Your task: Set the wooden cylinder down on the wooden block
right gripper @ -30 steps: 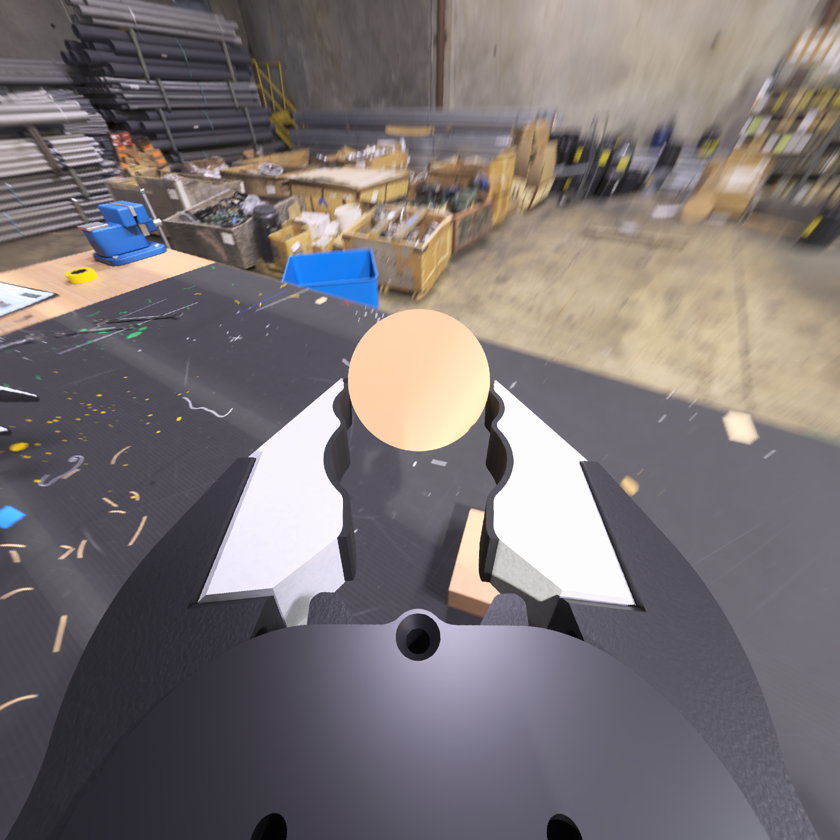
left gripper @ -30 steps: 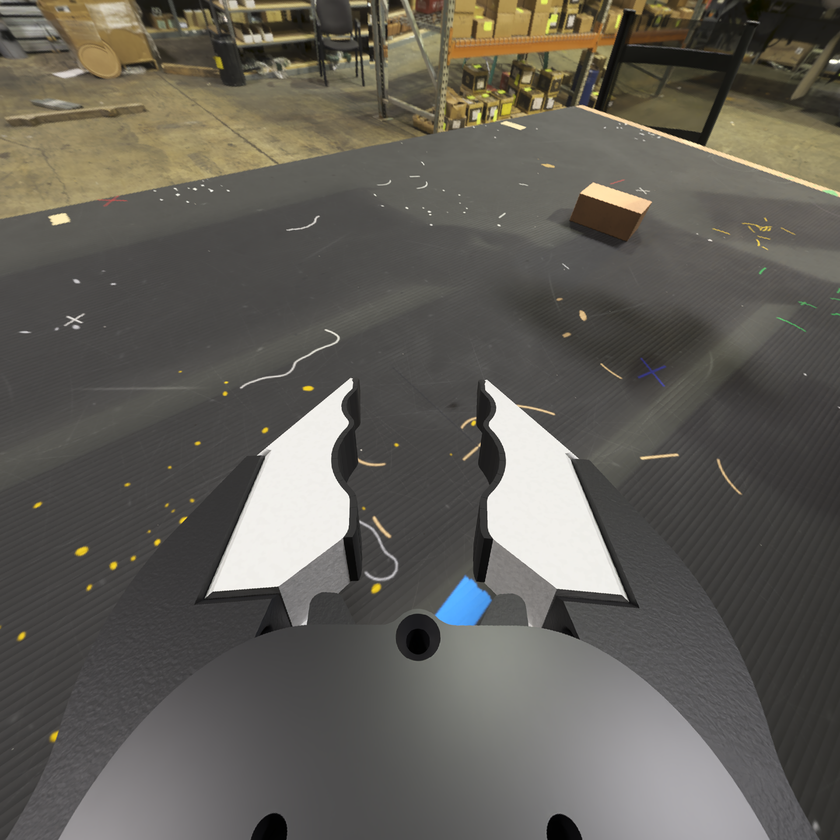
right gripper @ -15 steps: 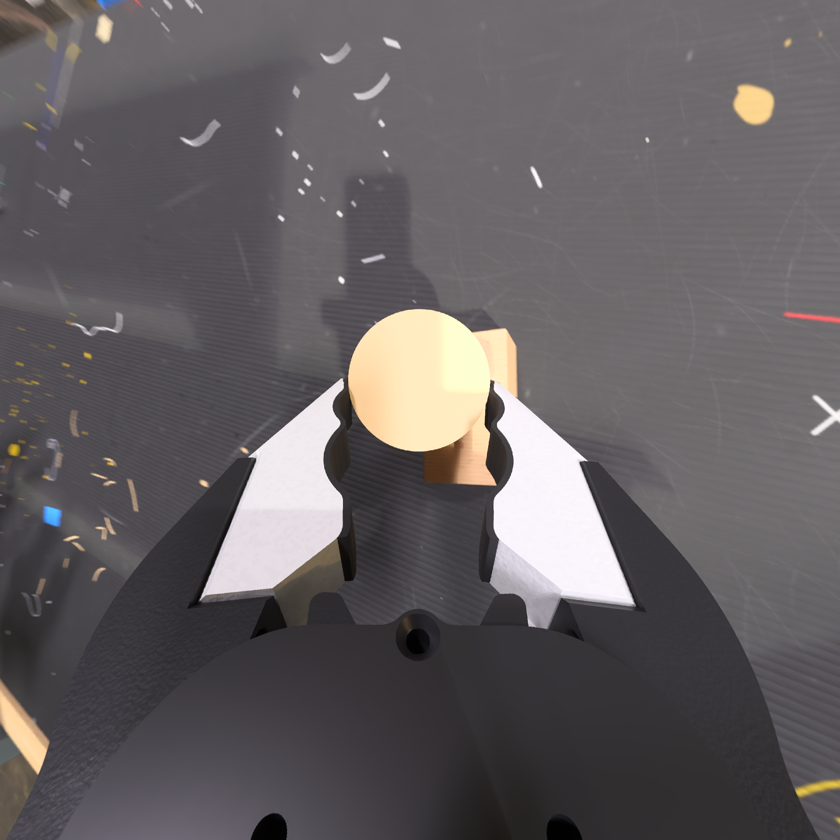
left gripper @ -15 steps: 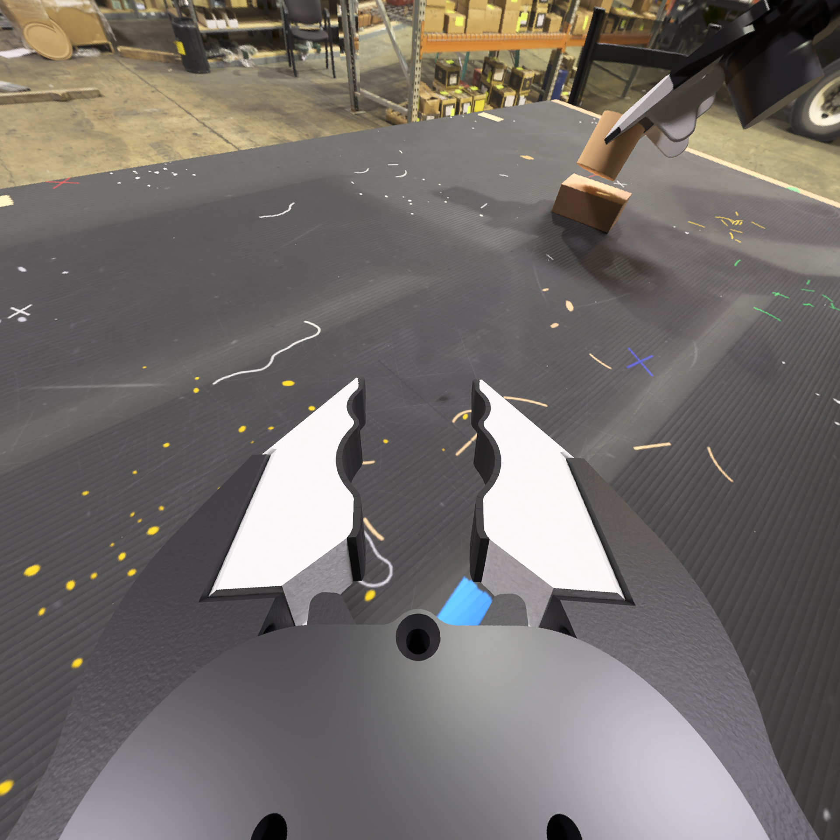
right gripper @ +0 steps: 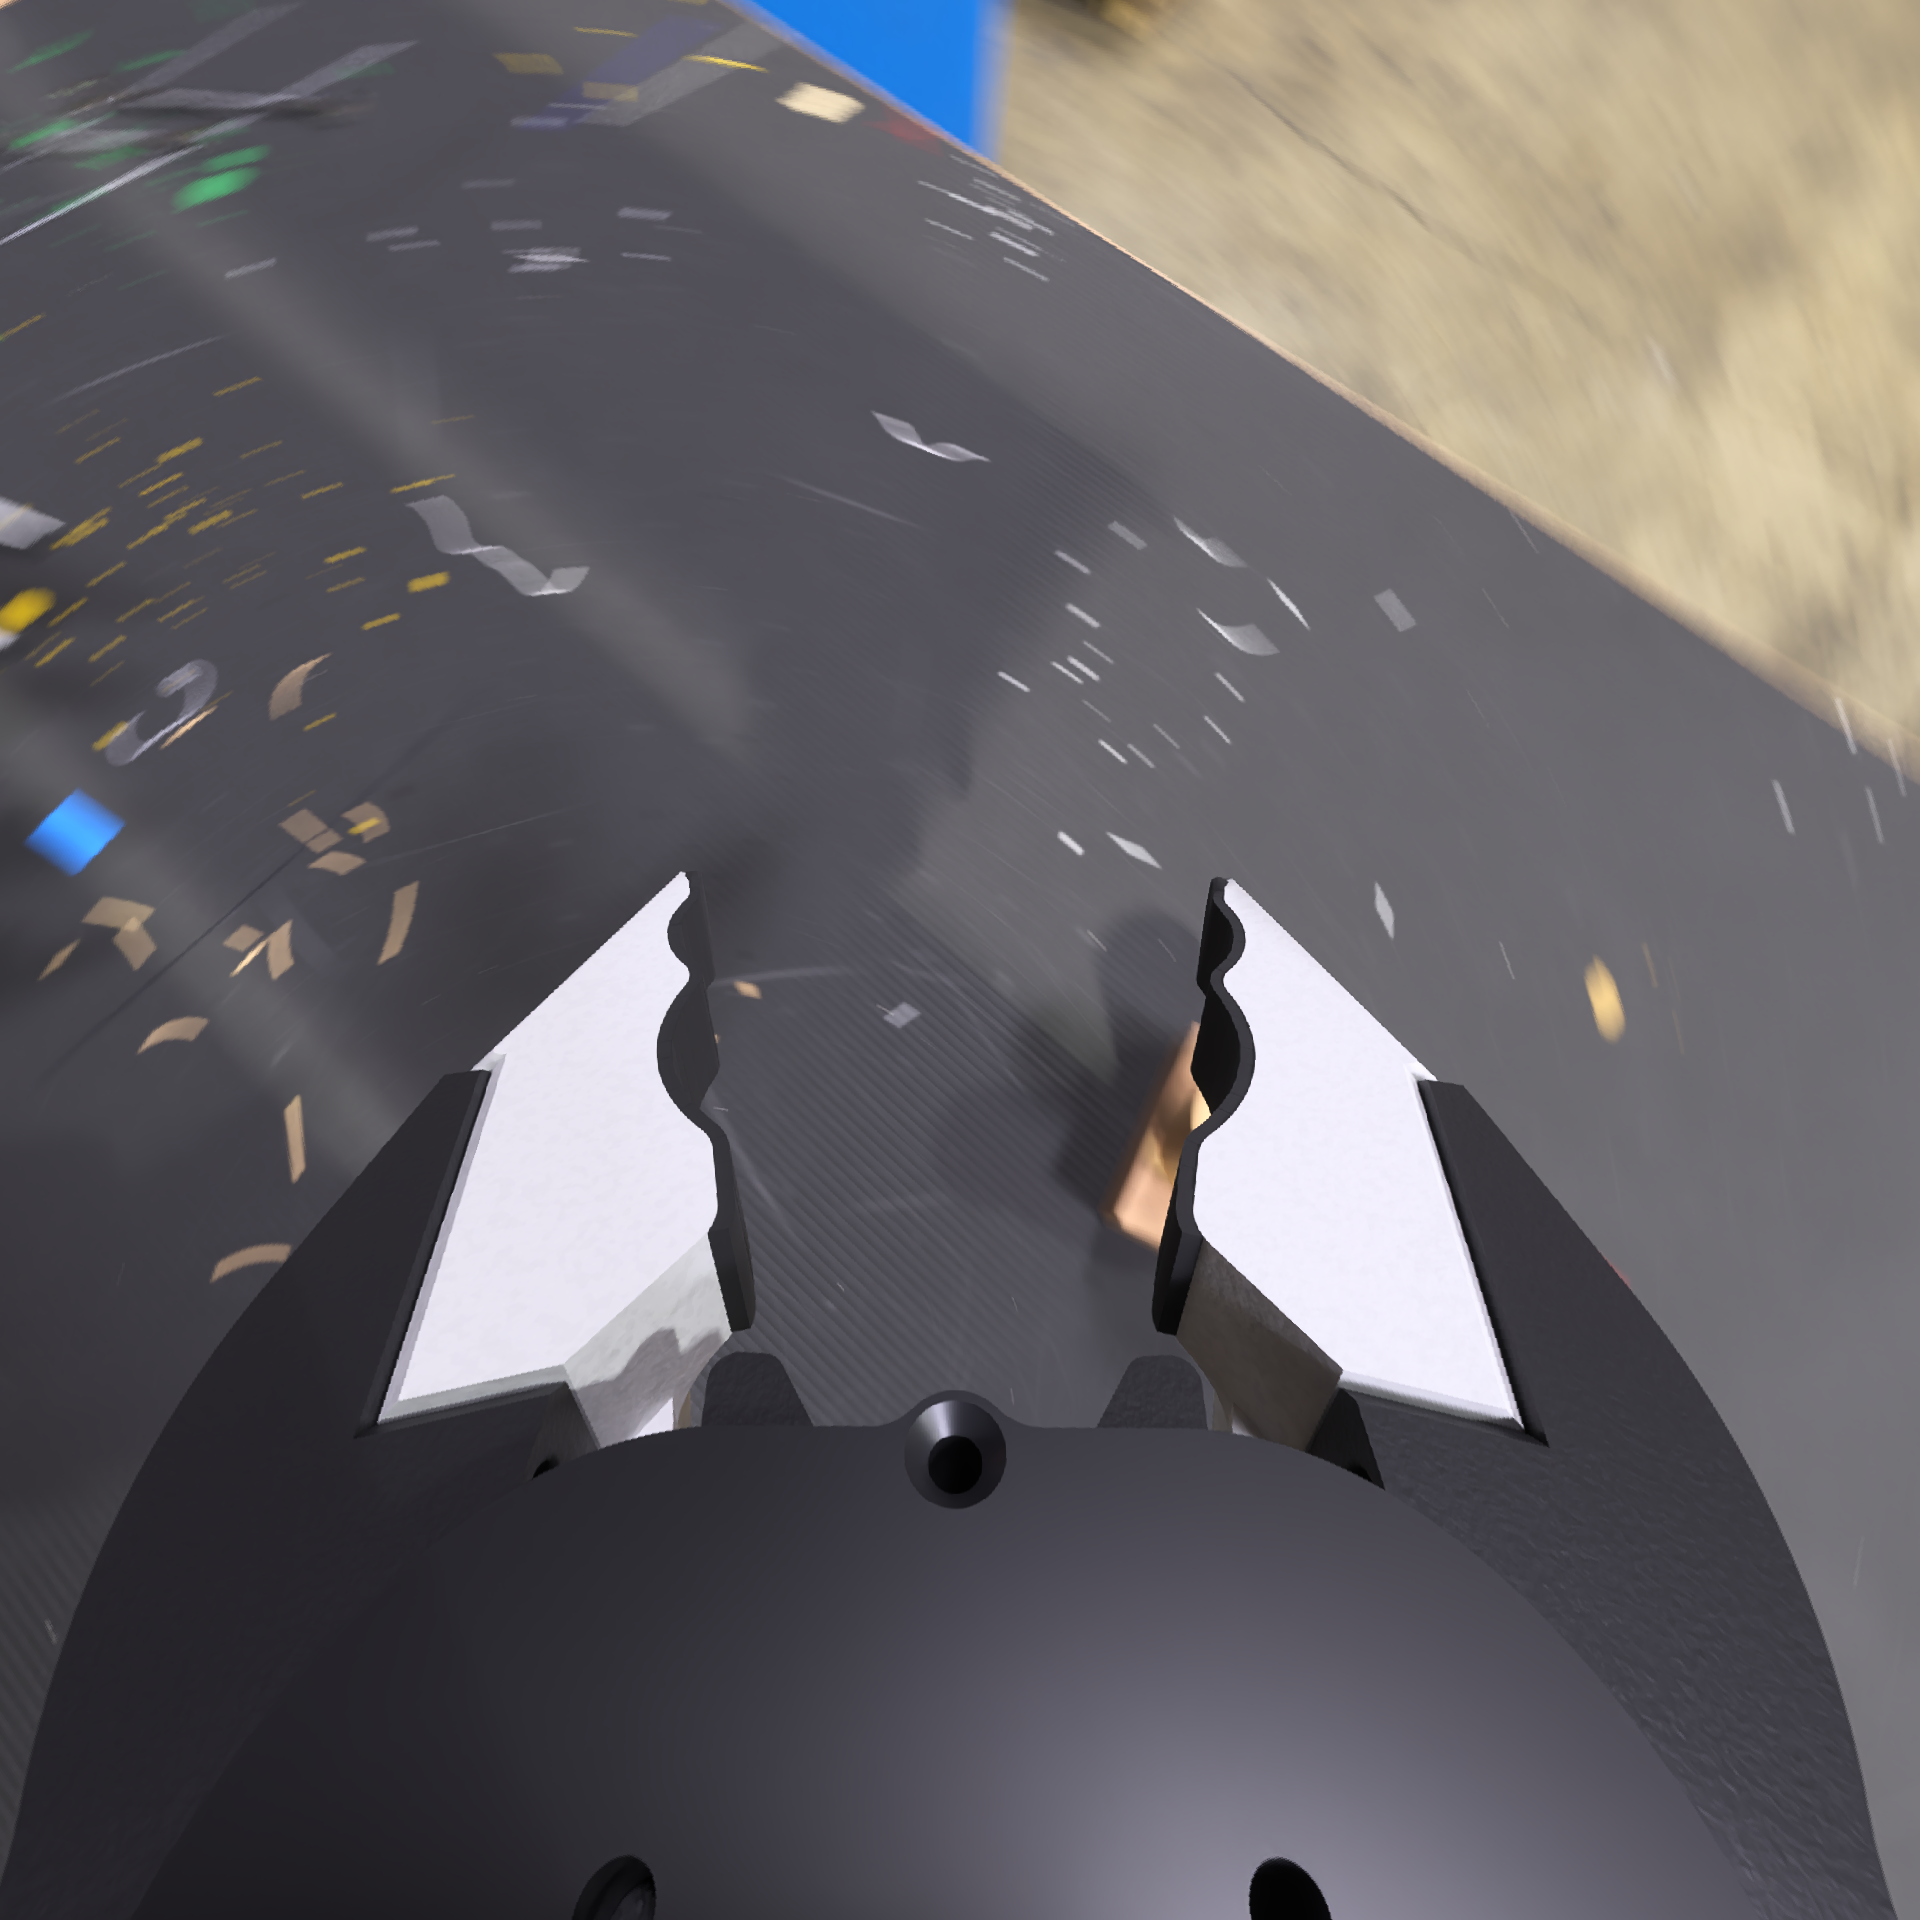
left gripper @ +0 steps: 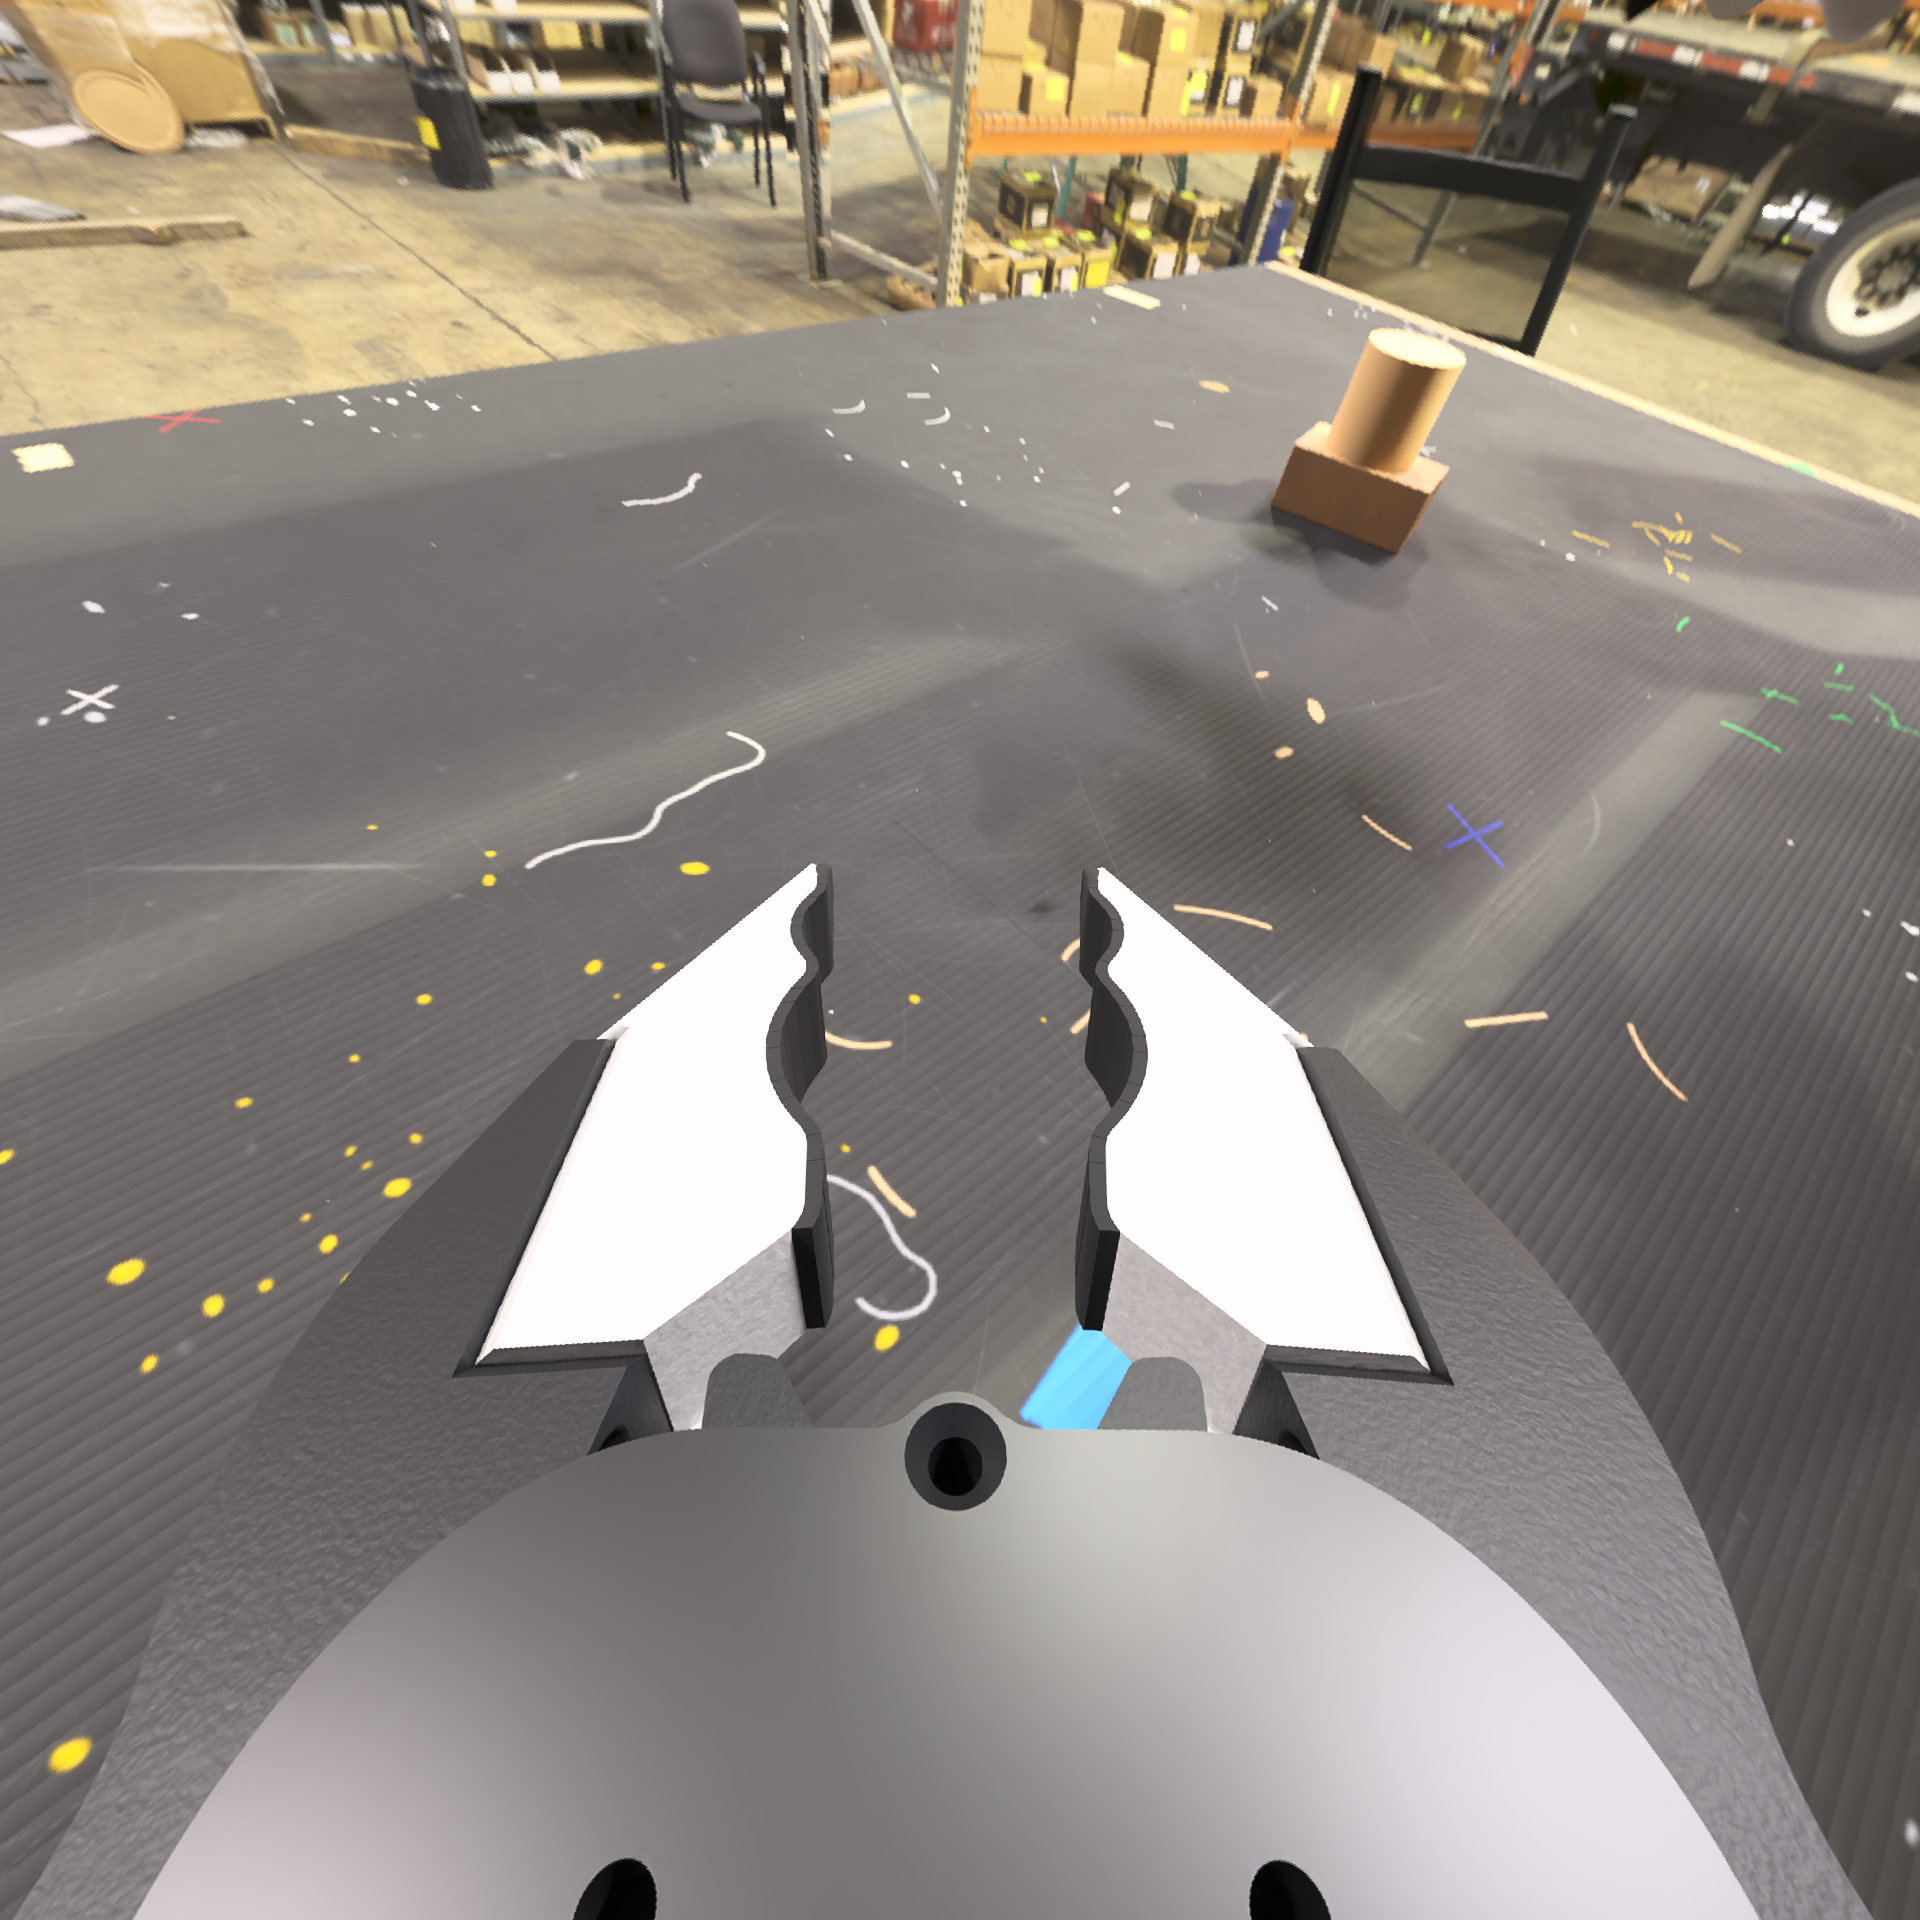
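In the left wrist view the wooden cylinder (left gripper: pixel 1392 407) stands upright on the wooden block (left gripper: pixel 1356 501) at the far right of the dark table. My left gripper (left gripper: pixel 954 883) is open and empty, low over the table, well short of them. My right gripper (right gripper: pixel 954 891) is open and empty, above the table. In the blurred right wrist view a sliver of the wooden block (right gripper: pixel 1153 1164) shows beside the right finger (right gripper: pixel 1320 1143), mostly hidden behind it. The cylinder is not in that view.
The dark ribbed table (left gripper: pixel 520 675) carries paint flecks and chalk marks. A blue patch (left gripper: pixel 1075 1382) lies under my left gripper. The table's far edge (left gripper: pixel 1683 436) runs just behind the block, and its side edge (right gripper: pixel 1455 457) borders the floor.
My right gripper has opened and let go of the cylinder, which now stands on the block. The right gripper has pulled up and away, out of the left wrist view.
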